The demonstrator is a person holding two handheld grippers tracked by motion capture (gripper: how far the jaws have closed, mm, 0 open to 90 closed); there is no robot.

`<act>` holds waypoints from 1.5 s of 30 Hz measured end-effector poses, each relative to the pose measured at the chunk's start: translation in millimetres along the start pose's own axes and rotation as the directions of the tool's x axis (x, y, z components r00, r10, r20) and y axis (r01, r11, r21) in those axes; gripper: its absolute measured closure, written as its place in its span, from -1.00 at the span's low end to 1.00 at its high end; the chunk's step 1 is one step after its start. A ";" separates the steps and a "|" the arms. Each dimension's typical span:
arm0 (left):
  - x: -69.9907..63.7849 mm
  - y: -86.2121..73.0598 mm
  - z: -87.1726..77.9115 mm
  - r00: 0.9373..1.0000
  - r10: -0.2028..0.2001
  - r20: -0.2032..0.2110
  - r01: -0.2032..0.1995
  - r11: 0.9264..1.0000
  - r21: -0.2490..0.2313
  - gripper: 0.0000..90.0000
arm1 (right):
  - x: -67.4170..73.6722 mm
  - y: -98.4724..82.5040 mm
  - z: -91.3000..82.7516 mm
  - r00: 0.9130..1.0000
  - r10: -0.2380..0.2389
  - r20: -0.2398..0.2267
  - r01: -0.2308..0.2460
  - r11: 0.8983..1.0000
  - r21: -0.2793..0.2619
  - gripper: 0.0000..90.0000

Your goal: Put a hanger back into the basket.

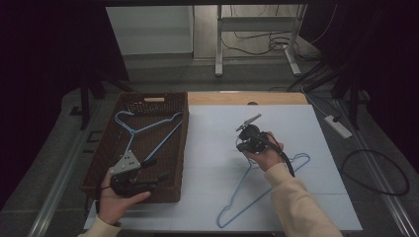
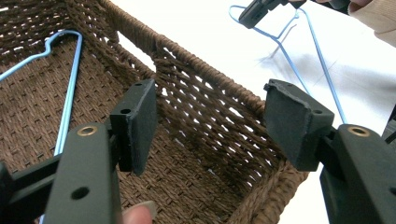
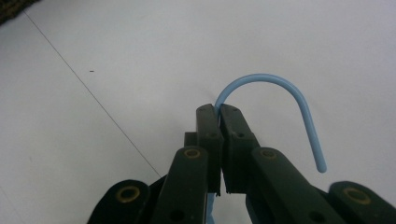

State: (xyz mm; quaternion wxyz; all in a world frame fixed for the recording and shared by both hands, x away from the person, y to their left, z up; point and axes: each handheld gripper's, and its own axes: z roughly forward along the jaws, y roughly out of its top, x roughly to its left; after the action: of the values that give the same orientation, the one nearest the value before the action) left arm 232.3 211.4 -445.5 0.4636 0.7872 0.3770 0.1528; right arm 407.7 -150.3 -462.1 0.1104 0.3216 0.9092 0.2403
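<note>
Blue hanger [image 3: 280, 93] pinched in the raised right gripper's [image 3: 219, 116] fingers.

No legible text, label, brand, number or sign was found in any view. Surfaces checked: the white tabletop [image 1: 276, 148], the woven basket [image 1: 148, 101], both blue hangers and the black jaw pads; all are unmarked.

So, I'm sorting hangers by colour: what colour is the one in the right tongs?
Light blue; the hanger shows best in the right gripper view.
</note>
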 end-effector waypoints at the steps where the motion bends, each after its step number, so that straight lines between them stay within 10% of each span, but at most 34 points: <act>1: -0.4 0.7 -0.2 1.000 -0.004 -0.002 0.004 1.000 -0.002 -0.19 | -0.2 -0.5 -0.7 1.000 -0.001 -0.002 0.001 1.000 -0.004 0.96; 31: -63.1 47.4 81.4 0.984 -0.015 0.179 -0.011 0.990 0.142 -0.24 | 4.6 -6.8 -22.7 1.000 -0.027 0.010 0.028 0.995 -0.096 0.96; 41: -97.7 52.9 124.6 0.977 0.009 0.215 -0.056 0.975 0.214 -0.26 | 4.9 -7.4 -23.9 0.999 -0.034 0.011 0.035 0.994 -0.101 0.96; 45: -110.9 49.0 147.0 0.976 0.037 0.213 -0.096 0.958 0.272 -0.26 | 5.7 -7.7 -24.5 0.999 -0.031 0.011 0.032 0.994 -0.106 0.96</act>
State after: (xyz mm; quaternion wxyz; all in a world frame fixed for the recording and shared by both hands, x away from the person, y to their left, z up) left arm 267.0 25.5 -469.0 0.3784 0.8687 0.3181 0.0310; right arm 390.5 -160.9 -445.2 0.1354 0.3019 0.8996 0.2852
